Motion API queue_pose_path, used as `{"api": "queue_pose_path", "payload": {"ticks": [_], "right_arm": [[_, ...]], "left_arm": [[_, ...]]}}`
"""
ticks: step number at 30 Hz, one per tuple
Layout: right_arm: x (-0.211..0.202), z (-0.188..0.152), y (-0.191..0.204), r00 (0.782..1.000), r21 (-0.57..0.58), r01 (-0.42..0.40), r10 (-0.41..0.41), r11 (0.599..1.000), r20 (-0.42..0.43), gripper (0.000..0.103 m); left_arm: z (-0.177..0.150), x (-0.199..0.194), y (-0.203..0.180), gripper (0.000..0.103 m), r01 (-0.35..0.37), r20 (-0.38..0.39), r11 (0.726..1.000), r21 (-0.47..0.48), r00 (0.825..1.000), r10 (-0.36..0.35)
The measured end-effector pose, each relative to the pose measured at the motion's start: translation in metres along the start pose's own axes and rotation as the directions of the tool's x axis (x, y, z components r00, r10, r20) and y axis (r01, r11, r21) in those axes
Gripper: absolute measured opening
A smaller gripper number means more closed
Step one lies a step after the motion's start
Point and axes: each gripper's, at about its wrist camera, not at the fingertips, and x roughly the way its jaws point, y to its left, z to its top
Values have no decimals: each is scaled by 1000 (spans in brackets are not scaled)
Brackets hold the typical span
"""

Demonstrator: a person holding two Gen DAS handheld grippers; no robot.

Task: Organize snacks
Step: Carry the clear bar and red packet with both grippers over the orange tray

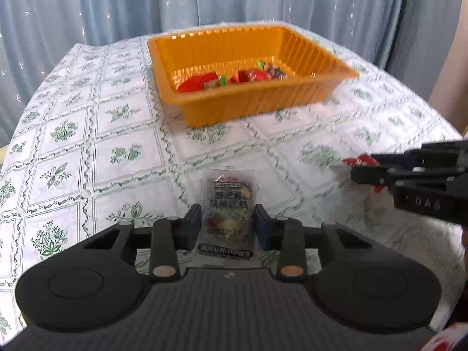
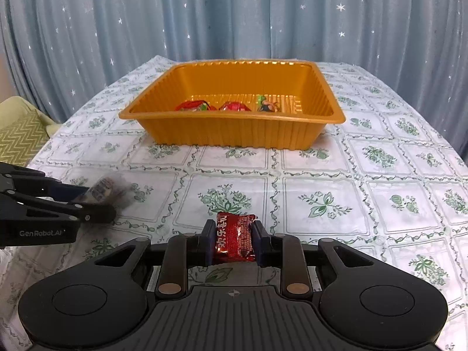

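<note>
snacks come first: a clear packet point(image 1: 226, 215) with dark print sits between the pads of the left gripper point(image 1: 228, 223), which is clamped on its two long edges, and a red foil packet point(image 2: 235, 238) is pinched the same way in the right gripper point(image 2: 233, 241), its crinkled top poking out ahead of the fingertips. both look light, thin and floppy, so a squeeze across the middle seems the safest hold; the foil is probably slick and could slide out if the jaws ease off. whether either packet is clear of the cloth or resting on it is hard to tell. straight ahead of both tools, well beyond the fingertips, stands the orange tray point(image 2: 234, 137), ribbed and thin-walled, likely to skid if bumped; a few wrapped snacks point(image 2: 234, 106) already lie on its floor. each gripper shows at the side of the other's view. under everything is the flowered tablecloth point(image 2: 321, 199), and behind the tray hangs a blue curtain point(image 2: 234, 14) dotted with stars.
</note>
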Motion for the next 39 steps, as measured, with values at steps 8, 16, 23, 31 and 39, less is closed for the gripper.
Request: {"api": "queue_pose_path", "payload": {"ticks": [8,16,23,31,39], "right_arm": [[-28,11,-6,999,7,0,0,1000,45,27],[-62,24,-5,994,18,-11,9,1000,105,27],[-89,32,-3,990,13,-27,25,1000,141,27],[-112,39,-5,984,10,-24,22,1000,176,27],[-119,47,-10,982,11,-27,25,1000,188,27]], "left_arm": [[13,-27,-26,34,-26,51,996,-81,998,30],[21,-61,-49,34,-44,87,986,-159,994,58],[23,-85,-64,34,-61,104,984,-166,991,79],[25,-104,-74,34,-59,123,984,-165,989,80],[35,-108,-76,34,-55,138,985,-164,987,78]]}}
